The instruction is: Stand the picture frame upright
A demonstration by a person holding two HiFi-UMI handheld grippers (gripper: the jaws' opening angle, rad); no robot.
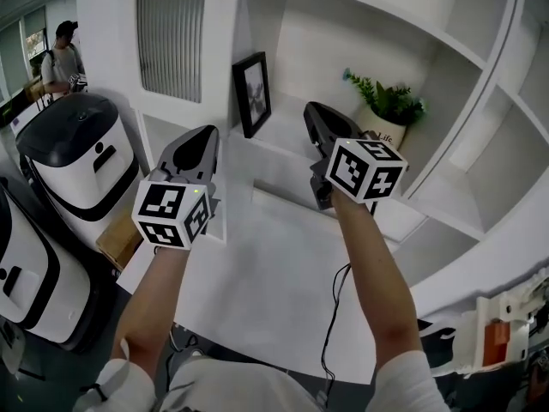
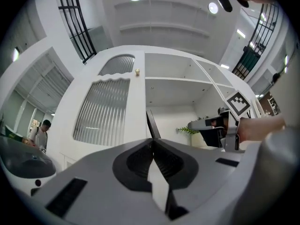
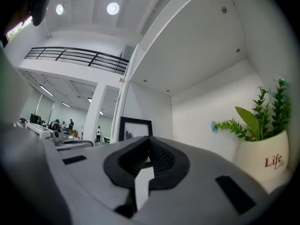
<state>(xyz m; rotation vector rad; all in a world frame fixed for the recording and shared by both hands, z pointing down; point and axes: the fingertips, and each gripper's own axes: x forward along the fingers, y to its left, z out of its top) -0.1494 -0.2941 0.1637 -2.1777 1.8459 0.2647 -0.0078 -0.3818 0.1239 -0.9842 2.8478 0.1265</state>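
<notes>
A black picture frame [image 1: 252, 93] stands upright on the white shelf [image 1: 283, 140], leaning against the left wall of the compartment. It shows edge-on in the left gripper view [image 2: 152, 125] and face-on in the right gripper view [image 3: 135, 127]. My left gripper [image 1: 208, 131] is shut and empty, below and left of the frame, clear of it. My right gripper [image 1: 310, 110] is also shut with nothing in it, to the right of the frame inside the same compartment. In the left gripper view the right gripper [image 2: 197, 124] appears at the right.
A potted green plant [image 1: 388, 114] in a white pot stands at the back right of the compartment. A ribbed cabinet door [image 1: 171, 39] is to the left. White and black machines [image 1: 81, 157] stand on the floor at left, with a person [image 1: 62, 57] far behind.
</notes>
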